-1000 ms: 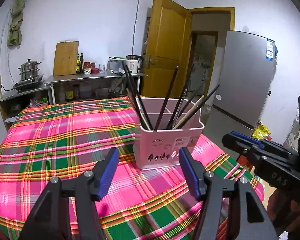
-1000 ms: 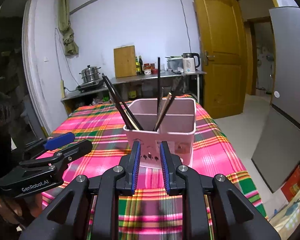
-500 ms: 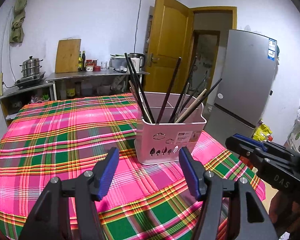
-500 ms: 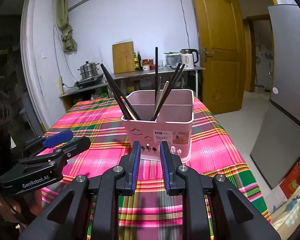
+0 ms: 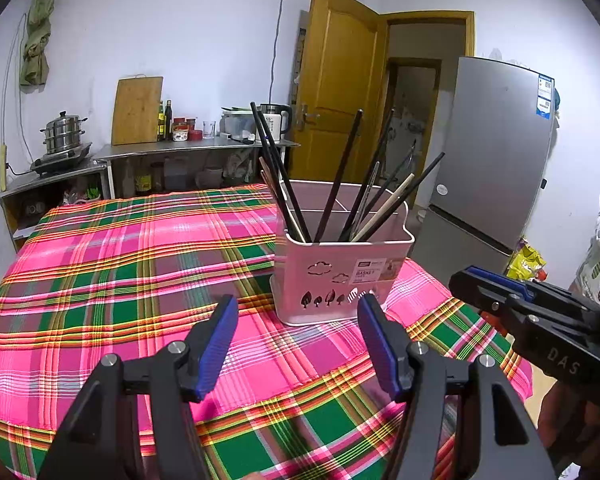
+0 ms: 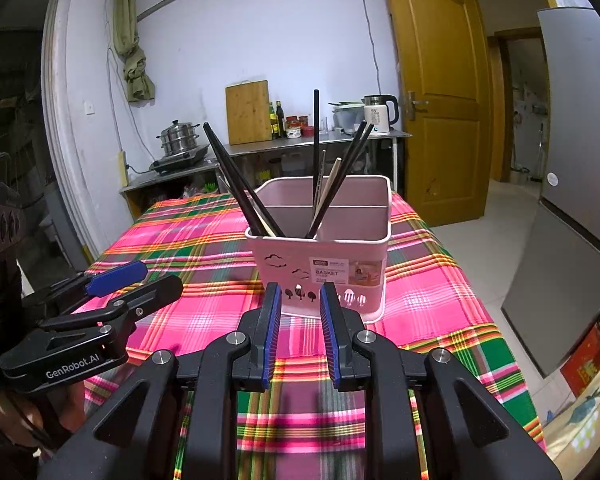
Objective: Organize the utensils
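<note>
Pink basket [image 5: 342, 276] holds dark chopsticks [image 5: 336, 178]; left tool [image 5: 294, 344] wide, right tool [image 6: 300, 336] narrow, empty.

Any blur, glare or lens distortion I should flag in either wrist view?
Left wrist view: sharp, strong fisheye bending, dark corner vignette, fridge bowed. Right wrist view: equally sharp, door curved, no glare on the pink basket, soft shadows only.

Right gripper [image 6: 300, 304] jaws narrowly parted, empty, above plaid tablecloth [image 6: 428, 292]. Pink basket [image 6: 332, 264] just ahead holds leaning chopsticks [image 6: 240, 188]. Left gripper [image 6: 112, 292] at frame left
</note>
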Available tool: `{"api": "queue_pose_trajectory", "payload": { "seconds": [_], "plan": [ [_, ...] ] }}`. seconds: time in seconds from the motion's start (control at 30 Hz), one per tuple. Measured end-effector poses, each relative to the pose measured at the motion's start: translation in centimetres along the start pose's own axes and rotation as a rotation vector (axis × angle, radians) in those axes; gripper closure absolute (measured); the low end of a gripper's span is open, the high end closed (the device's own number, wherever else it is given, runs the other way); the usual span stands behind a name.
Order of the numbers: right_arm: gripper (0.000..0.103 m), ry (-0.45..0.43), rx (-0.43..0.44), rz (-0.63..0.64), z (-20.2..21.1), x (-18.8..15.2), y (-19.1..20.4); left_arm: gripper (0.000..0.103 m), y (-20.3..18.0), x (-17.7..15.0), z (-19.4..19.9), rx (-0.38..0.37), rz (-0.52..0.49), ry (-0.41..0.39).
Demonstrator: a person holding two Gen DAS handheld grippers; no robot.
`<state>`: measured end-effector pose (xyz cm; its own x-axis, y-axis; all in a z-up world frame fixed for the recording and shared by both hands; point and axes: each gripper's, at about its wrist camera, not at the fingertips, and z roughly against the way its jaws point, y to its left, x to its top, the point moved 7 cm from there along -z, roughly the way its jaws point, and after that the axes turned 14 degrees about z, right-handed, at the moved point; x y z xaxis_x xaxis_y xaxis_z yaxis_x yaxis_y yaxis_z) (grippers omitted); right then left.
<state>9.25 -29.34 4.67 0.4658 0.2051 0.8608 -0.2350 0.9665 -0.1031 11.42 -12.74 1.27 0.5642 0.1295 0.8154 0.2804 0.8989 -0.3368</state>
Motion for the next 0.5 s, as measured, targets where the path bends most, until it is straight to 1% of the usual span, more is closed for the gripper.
{"api": "queue_pose_trajectory", "payload": {
  "seconds": [0.5],
  "plan": [
    [0.082,0.004,-0.001,0.002,-0.15,0.08,0.04,0.039,-0.05,0.00,0.14,0.003,-0.001,0.001]
  ]
}}
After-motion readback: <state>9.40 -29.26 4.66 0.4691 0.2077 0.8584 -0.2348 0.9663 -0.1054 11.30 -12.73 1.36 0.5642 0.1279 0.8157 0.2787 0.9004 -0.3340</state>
